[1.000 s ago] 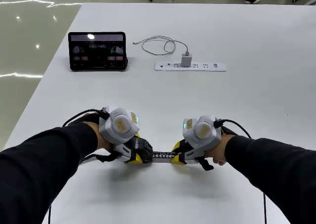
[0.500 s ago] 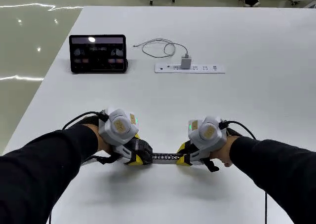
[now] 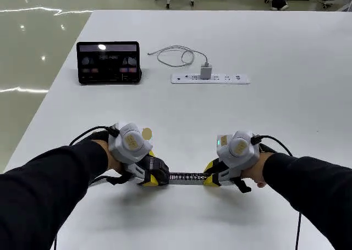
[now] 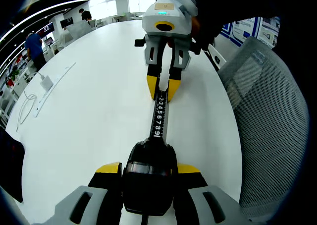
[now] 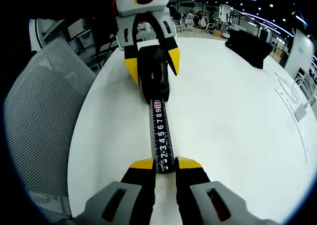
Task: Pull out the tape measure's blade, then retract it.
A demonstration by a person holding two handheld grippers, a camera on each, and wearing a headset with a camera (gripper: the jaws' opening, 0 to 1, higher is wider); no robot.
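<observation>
Tape measure (image 3: 158,170) on white workbench (image 3: 275,52); glossy floor (image 3: 33,57)

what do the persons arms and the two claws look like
Both arms are in black long sleeves. The left claw and right claw have rounded light-grey housings with a round tan disc on top and black jaws tipped in yellow. The right one shows a small green light. A thin black cable trails from each.

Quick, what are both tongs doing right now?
Left tongs: closed, holding the tape measure case.
Right tongs: closed, pinching the end of the blade.
</observation>
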